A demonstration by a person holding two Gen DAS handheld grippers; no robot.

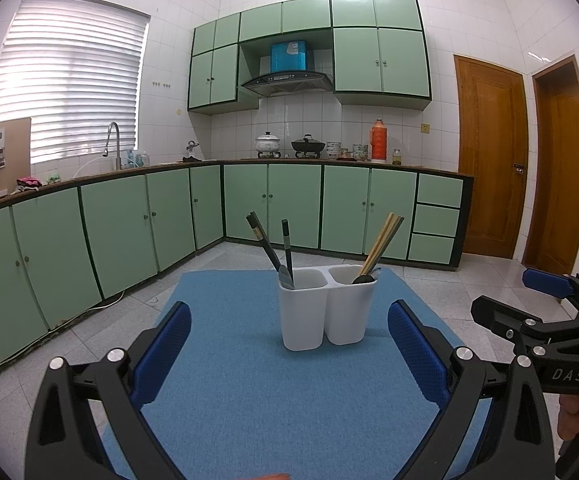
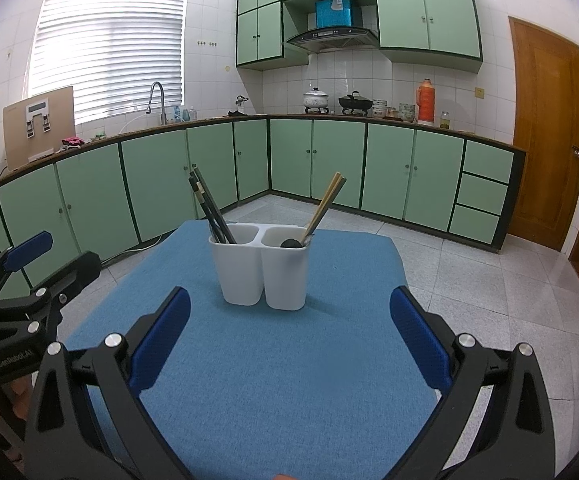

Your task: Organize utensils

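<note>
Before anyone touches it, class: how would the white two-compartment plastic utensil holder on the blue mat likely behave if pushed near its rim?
The white two-compartment plastic utensil holder looks light, so it would probably slide. It stands taller than wide, so it may tip. The leaning wooden chopsticks would likely rattle or shift.

Left gripper (image 1: 289, 354): I see its blue pads spread wide, nothing between them
Holder (image 1: 325, 312): white two-compartment caddy upright on my blue mat (image 1: 229, 380)
Left compartment: dark chopsticks (image 1: 265, 242), leaning left
Right compartment: wooden chopsticks (image 1: 381, 242), dark spoon (image 1: 363, 279)
Right gripper (image 1: 545, 296): at right edge, off the mat
</note>
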